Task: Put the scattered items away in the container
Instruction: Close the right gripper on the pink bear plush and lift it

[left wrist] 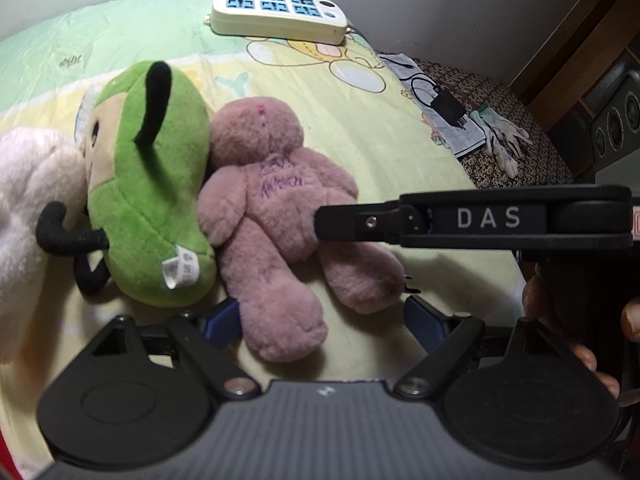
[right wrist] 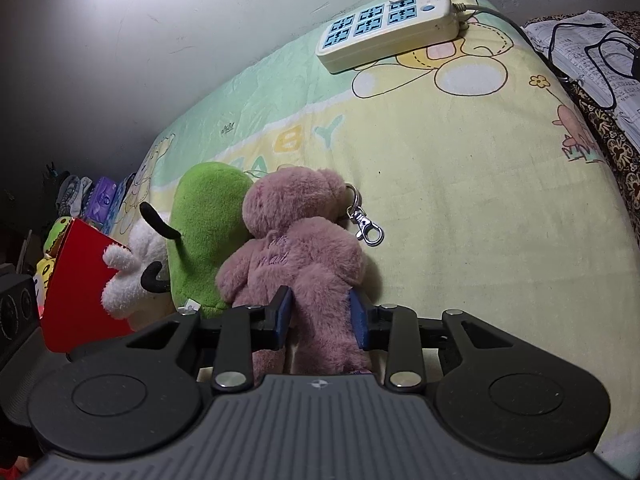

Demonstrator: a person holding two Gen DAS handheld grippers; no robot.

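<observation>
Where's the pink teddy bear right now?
The pink teddy bear lies on the yellow blanket, against the green plush, its lower body between the right gripper fingers.

The letters "DAS" stand in grey on the black arm of the right gripper (left wrist: 490,218); "BABY" runs in pastel letters across the yellow sheet (right wrist: 460,184); purple stitching on the pink teddy (left wrist: 276,220) is unreadable.

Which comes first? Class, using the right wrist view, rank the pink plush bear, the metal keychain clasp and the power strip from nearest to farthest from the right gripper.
1. Pink plush bear: between the right gripper's blue pads.
2. Metal keychain clasp: beside the bear's head, just right.
3. Power strip: far end of the blanket, by the wall.
</observation>
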